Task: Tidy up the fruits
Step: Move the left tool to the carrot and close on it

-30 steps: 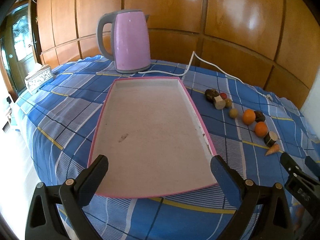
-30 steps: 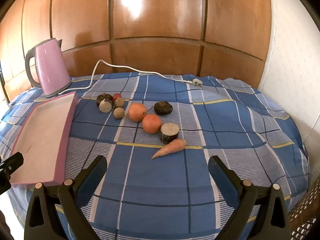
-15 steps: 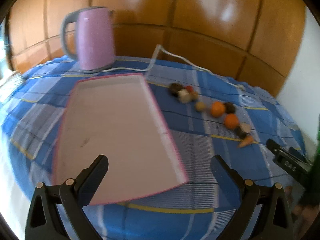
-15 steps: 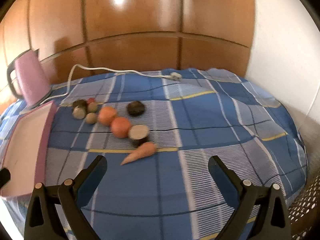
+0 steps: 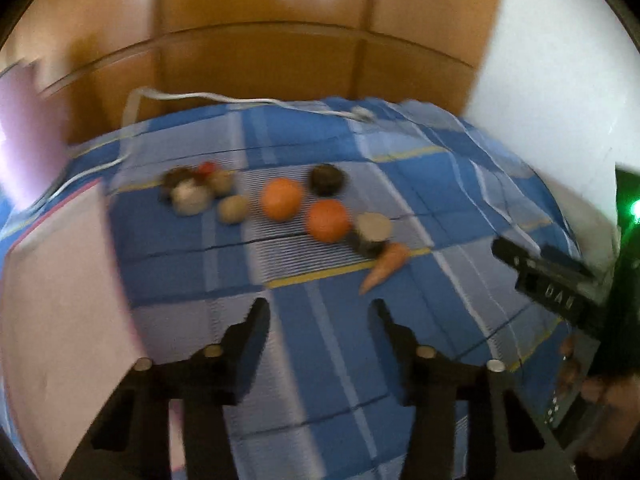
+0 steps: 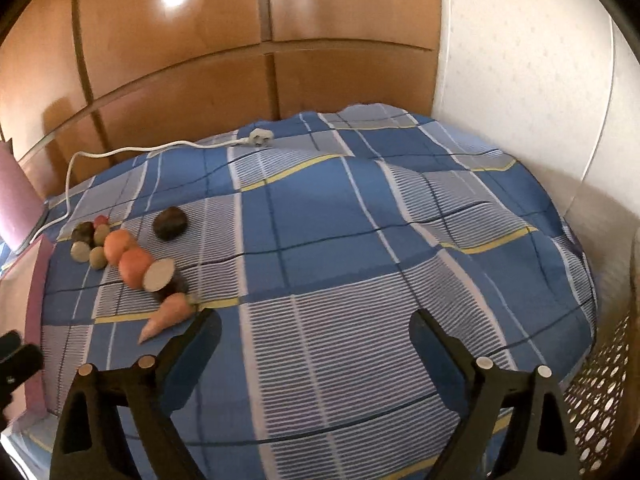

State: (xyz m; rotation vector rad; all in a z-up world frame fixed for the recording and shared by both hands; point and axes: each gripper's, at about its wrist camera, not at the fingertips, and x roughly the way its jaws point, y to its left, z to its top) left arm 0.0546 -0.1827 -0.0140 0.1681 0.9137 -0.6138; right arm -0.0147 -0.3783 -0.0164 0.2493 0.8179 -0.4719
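Fruits (image 5: 280, 199) lie in a loose row near the table's (image 6: 360, 240) far left edge, beside the pink tray (image 5: 60, 280). Both my left gripper (image 5: 320, 312) and right gripper (image 6: 316, 320) have jaws closing, holding nothing.

Blue plaid cloth (image 6: 360, 240) covered the bench, rumpled toward the far right. Pink kettle (image 6: 14, 204) stood at the far left edge, blurred in the left view. Its white cord (image 6: 132, 152) ran across the cloth, plug (image 6: 260, 137) lying loose near the wood-panelled wall (image 6: 240, 32). White perforated basket (image 6: 604, 392) sat at lower right, beside the white wall (image 6: 520, 60).
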